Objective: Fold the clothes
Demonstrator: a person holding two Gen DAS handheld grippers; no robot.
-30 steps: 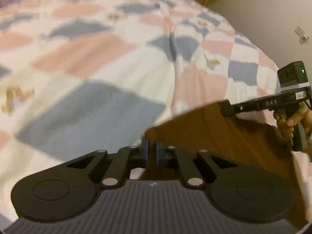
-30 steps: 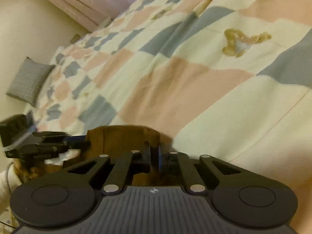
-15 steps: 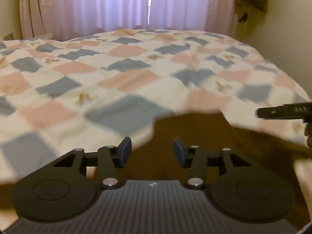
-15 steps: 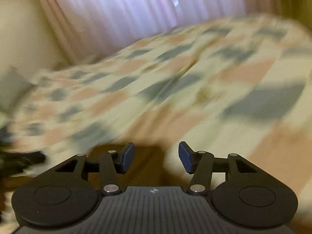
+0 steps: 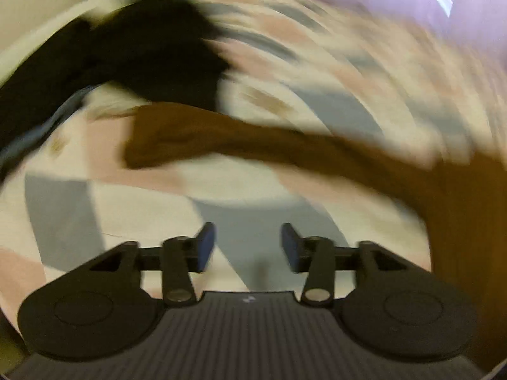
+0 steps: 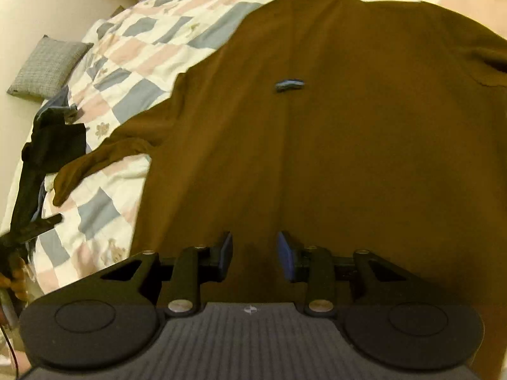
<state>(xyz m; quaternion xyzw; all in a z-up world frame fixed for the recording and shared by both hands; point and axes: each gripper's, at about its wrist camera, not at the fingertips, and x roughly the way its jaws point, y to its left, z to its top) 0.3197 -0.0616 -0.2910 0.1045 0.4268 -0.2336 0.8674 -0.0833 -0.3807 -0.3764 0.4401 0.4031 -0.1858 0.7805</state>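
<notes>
On quilt [image 6: 133, 72], brown shirt [image 6: 317, 145] spread flat. Left gripper [image 5: 248, 247] opening, empty, over quilt. Right gripper [image 6: 253, 253] closing, empty, above shirt.

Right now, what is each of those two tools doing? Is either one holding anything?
Left tool: open, opening wider, nothing between its fingers.
Right tool: open above the brown shirt, fingers closing, nothing gripped.

No readable text, brand, number or sign in either view. Small blue tag [image 6: 289, 84] on brown garment [image 6: 332, 145] too small to read; left wrist view motion-blurred.
</notes>
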